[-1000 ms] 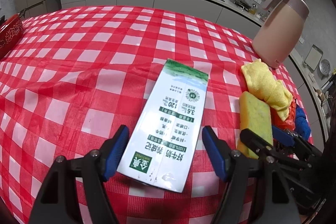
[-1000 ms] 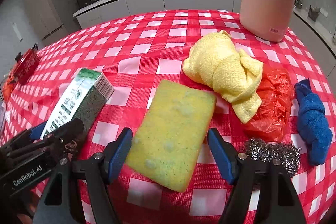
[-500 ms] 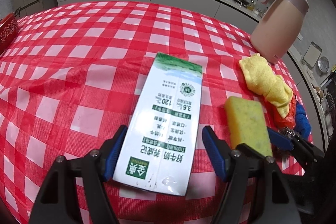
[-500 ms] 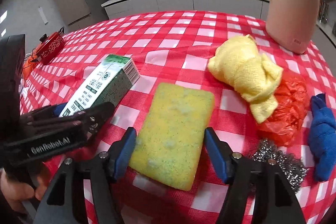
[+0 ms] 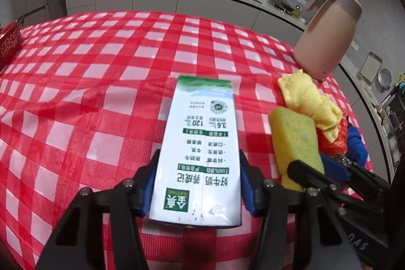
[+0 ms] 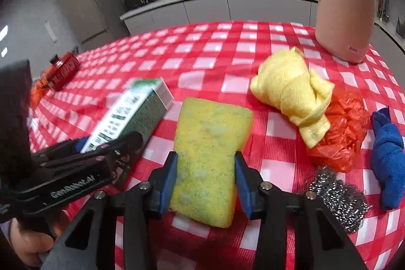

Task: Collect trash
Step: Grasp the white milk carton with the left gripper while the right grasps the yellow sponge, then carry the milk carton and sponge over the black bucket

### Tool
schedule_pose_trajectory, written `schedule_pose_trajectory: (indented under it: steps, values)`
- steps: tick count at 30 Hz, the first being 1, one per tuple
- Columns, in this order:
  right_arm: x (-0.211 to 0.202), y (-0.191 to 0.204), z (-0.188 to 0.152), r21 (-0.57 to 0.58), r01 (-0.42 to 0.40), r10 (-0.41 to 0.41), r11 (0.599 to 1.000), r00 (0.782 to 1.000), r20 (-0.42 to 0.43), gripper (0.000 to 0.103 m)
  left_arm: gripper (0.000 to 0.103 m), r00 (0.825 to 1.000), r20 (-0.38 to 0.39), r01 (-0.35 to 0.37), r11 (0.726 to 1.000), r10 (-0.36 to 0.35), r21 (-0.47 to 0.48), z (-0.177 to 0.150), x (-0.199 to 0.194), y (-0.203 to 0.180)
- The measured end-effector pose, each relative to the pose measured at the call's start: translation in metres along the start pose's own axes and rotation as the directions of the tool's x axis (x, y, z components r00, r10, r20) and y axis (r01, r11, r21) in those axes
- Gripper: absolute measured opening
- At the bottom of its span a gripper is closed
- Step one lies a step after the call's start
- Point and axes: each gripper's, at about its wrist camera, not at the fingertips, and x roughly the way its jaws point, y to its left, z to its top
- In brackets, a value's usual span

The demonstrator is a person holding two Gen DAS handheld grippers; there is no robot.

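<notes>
A white and green milk carton [image 5: 202, 143] lies lengthwise on the red checked tablecloth [image 5: 101, 82]. My left gripper [image 5: 197, 184] has its jaws closing, and both blue pads [image 5: 149, 184] touch the carton's sides near its near end. A yellow-green sponge [image 6: 210, 133] sits between the jaws of my right gripper [image 6: 205, 176], which are closing too; the pads pinch the sponge's sides inward. In the right wrist view the carton [image 6: 131, 113] and the left gripper [image 6: 106, 143] are at the left, with a hand [image 6: 27, 244] below.
Right of the sponge lie a yellow cloth [image 6: 291, 90], a crumpled red plastic bag [image 6: 344, 133], a blue cloth [image 6: 389, 158] and a steel wool ball [image 6: 336, 199]. A pink kettle [image 6: 344, 6] stands behind them. A red pot [image 6: 63, 70] is at the far left.
Both grippers' jaws have come in: the left from wide apart onto the carton's sides, the right onto the sponge, which is now squeezed. Neither hand has shifted much.
</notes>
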Motion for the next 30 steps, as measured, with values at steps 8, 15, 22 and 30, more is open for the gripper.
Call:
schedule_pose_trajectory:
  steps: [8,15,22,30]
  values:
    - [-0.037,-0.004,0.002,0.037,-0.056,0.053,0.998,0.995,0.084,0.046,0.055,0.999,0.033,0.042,0.999,-0.042,0.012,-0.001,-0.018,-0.011]
    - [-0.065,-0.013,-0.007,0.07,-0.057,0.047,0.996,0.991,0.129,0.046,0.054,0.997,0.028,0.07,0.997,-0.071,0.037,-0.011,-0.026,-0.028]
    - [-0.089,-0.033,-0.019,0.114,-0.031,0.013,0.993,0.988,0.156,0.046,0.054,0.992,0.058,0.112,0.991,-0.116,0.069,-0.012,-0.039,-0.052]
    - [-0.135,-0.086,-0.041,0.198,0.003,-0.047,0.98,0.976,0.214,0.046,0.054,0.983,0.078,0.152,0.978,-0.164,0.141,-0.025,-0.052,-0.108]
